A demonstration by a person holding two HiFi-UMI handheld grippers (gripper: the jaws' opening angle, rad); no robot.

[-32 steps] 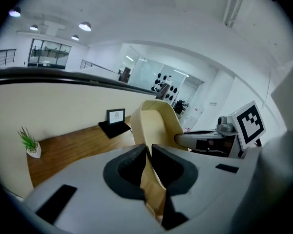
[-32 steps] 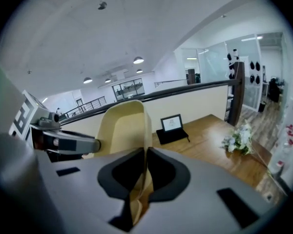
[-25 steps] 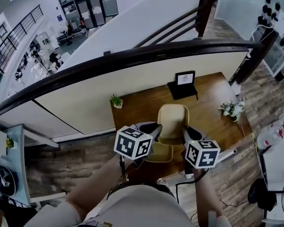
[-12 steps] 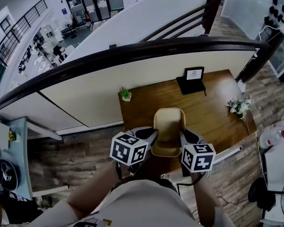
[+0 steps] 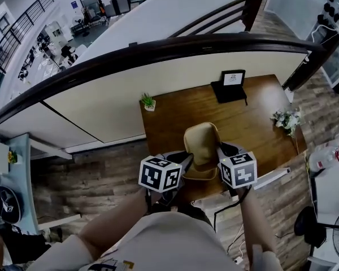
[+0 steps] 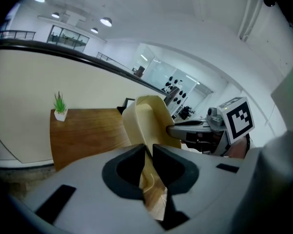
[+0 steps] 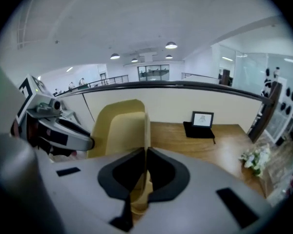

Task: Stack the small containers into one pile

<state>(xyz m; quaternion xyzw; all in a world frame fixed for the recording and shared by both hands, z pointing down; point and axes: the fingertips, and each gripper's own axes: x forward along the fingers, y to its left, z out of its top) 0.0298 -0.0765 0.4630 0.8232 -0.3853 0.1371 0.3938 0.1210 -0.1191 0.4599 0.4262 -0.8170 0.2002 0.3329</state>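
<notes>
Tan plastic containers (image 5: 201, 143) hang tilted over the front part of the wooden table (image 5: 169, 123). They look like one shell set inside another; I cannot tell how many there are. My left gripper (image 5: 186, 158) is shut on the left rim, with the thin wall (image 6: 145, 130) pinched between its pads. My right gripper (image 5: 221, 150) is shut on the right rim, where the wall (image 7: 136, 126) runs straight into its closed jaws. In each gripper view the other gripper shows against the far side of the shell: the right one (image 6: 185, 129) and the left one (image 7: 83, 141).
A small potted plant (image 5: 148, 101) stands at the table's back left. A black stand with a framed picture (image 5: 231, 83) is at the back, and white flowers (image 5: 286, 119) are at the right edge. A dark handrail (image 5: 158, 55) curves behind the table. A cable hangs by the front edge.
Both grippers have sunk toward the table's front with the tan containers between them. The lower shell, which showed apart below the upper one, now sits close under it.
</notes>
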